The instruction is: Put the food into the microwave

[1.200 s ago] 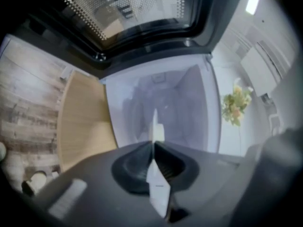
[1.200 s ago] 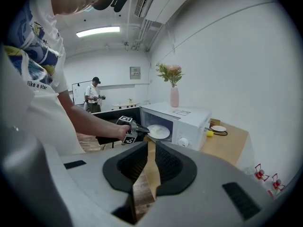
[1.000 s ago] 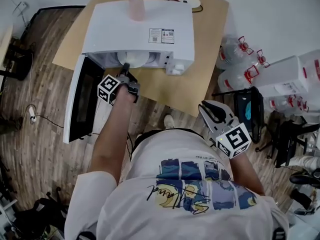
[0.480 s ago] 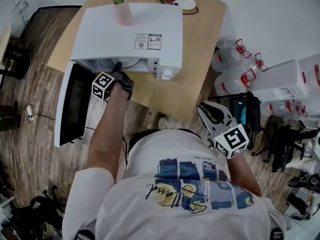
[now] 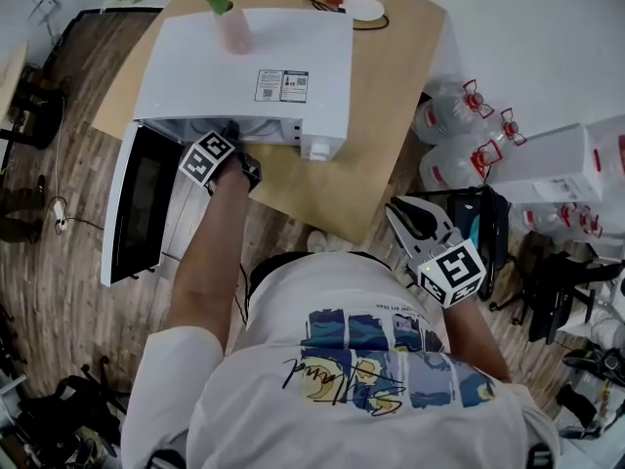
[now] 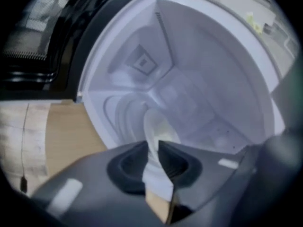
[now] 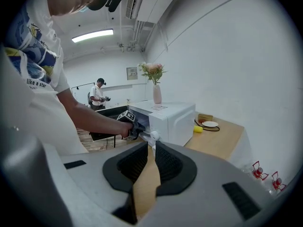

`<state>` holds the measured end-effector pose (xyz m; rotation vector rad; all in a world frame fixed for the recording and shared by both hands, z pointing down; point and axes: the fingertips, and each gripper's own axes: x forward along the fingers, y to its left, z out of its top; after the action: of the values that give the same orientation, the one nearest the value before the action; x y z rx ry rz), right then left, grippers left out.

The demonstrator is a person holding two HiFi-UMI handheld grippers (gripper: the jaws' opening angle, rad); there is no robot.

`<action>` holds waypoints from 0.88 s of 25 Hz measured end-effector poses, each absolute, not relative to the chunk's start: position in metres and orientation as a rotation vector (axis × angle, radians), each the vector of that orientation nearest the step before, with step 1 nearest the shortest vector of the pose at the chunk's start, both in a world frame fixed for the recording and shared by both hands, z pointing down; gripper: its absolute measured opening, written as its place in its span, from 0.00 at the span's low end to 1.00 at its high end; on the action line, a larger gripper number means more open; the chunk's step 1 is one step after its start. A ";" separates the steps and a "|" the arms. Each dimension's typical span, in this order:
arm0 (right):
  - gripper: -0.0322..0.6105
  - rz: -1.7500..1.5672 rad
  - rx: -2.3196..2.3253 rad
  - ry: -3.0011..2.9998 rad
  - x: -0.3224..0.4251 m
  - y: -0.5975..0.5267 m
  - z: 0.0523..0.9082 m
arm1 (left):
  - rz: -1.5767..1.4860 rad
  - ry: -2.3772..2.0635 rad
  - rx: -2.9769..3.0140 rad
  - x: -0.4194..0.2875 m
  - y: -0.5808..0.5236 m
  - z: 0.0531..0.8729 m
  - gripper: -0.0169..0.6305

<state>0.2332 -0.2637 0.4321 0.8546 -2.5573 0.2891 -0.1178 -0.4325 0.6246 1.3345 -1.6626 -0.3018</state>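
Note:
The white microwave (image 5: 244,66) stands on the wooden table (image 5: 391,115) with its door (image 5: 132,208) swung open to the left. My left gripper (image 5: 230,137) reaches into its mouth. In the left gripper view the cavity (image 6: 189,79) fills the frame, and the white plate of food (image 6: 158,126) sits on the floor inside, its rim between the tips. The left gripper (image 6: 152,146) has its jaws opening, with a gap beside the rim. My right gripper (image 5: 405,213) hangs by my right side, away from the table, its jaws (image 7: 151,145) close together on nothing.
A pink vase with flowers (image 5: 232,27) stands on top of the microwave. A small plate (image 5: 363,6) and a cable lie at the table's far edge. Water bottles (image 5: 459,115) and white boxes (image 5: 557,159) crowd the floor to the right. A person stands far back in the room (image 7: 98,94).
My left gripper has pushed further into the microwave and rolled. The plate seen at the mouth a second ago is now out of the head view, under the microwave's top.

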 end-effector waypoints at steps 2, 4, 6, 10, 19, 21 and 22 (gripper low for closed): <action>0.12 0.293 0.847 -2.561 0.235 -0.266 0.433 | -0.168 -1.733 1.372 -0.117 -0.433 0.624 0.16; 0.12 0.296 0.837 -2.562 0.236 -0.269 0.434 | -0.055 -1.792 1.400 -0.116 -0.434 0.623 0.18; 0.12 0.297 0.829 -2.565 0.236 -0.271 0.435 | 0.022 -1.837 1.411 -0.116 -0.434 0.624 0.19; 0.12 0.299 0.821 -2.563 0.239 -0.275 0.437 | 0.153 -1.898 1.442 -0.111 -0.436 0.623 0.23; 0.12 0.301 0.822 -2.573 0.239 -0.282 0.437 | 0.326 -1.942 1.517 -0.106 -0.436 0.615 0.27; 0.12 0.302 0.817 -2.581 0.235 -0.282 0.436 | 0.310 -1.945 1.531 -0.108 -0.435 0.613 0.27; 0.12 0.302 0.813 -2.585 0.233 -0.282 0.436 | 0.298 -1.942 1.540 -0.108 -0.434 0.611 0.27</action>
<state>0.2326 -0.2824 0.4362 0.8129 -2.5851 0.3024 -0.1084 -0.4337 0.6113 1.5396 -1.9420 0.2984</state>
